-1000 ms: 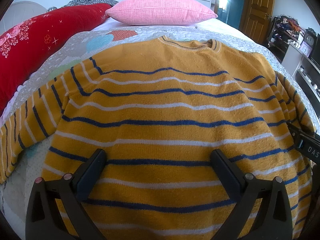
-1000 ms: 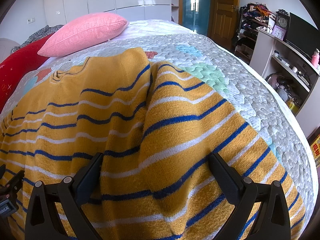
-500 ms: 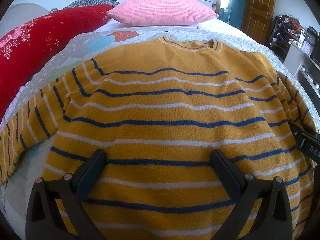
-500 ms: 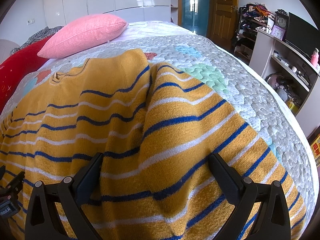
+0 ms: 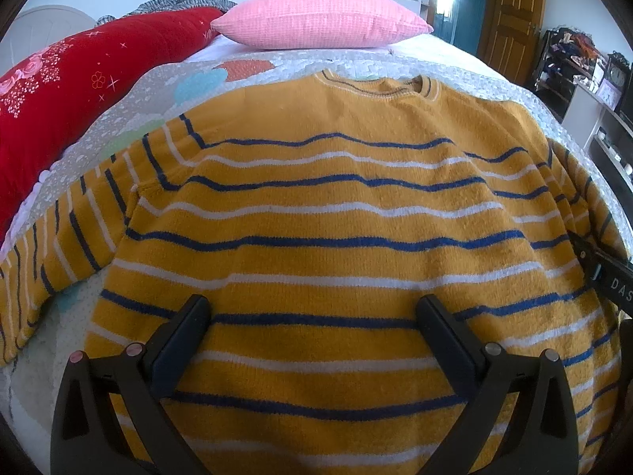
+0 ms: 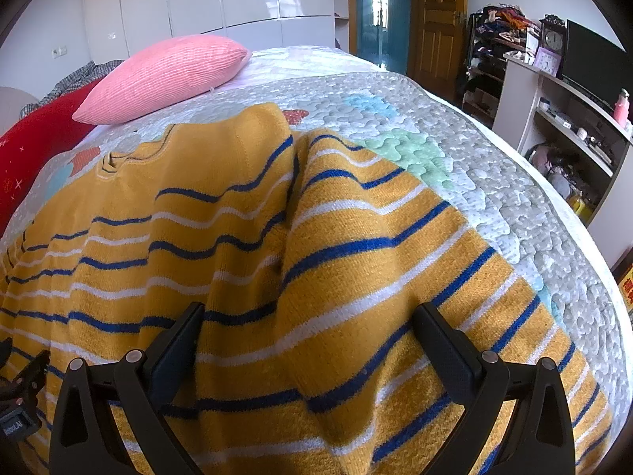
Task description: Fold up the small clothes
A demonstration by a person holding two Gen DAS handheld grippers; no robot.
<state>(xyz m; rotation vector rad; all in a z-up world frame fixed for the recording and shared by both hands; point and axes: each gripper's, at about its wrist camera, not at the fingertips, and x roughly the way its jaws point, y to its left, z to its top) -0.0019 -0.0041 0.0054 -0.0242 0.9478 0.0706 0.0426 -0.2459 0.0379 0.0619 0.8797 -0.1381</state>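
Note:
A mustard-yellow sweater [image 5: 316, 206] with blue and white stripes lies flat on the bed, collar away from me, its left sleeve [image 5: 51, 245] spread out to the side. My left gripper [image 5: 312, 308] hovers open over the sweater's lower body, nothing between its fingers. In the right wrist view the same sweater [image 6: 190, 237] shows its right sleeve [image 6: 387, 253] lying along the body with a crease between them. My right gripper [image 6: 308, 316] stands open over that sleeve. The right gripper's body [image 5: 609, 277] shows at the left view's right edge.
A quilted grey bedspread [image 6: 494, 182] covers the bed. A pink pillow [image 5: 320, 16] and a red bolster [image 5: 67, 75] lie at the head. Shelves and a desk [image 6: 561, 111] with clutter stand right of the bed; a wooden door [image 6: 435, 16] is behind.
Both views have shifted very slightly; the sweater and both open grippers keep nearly the same places.

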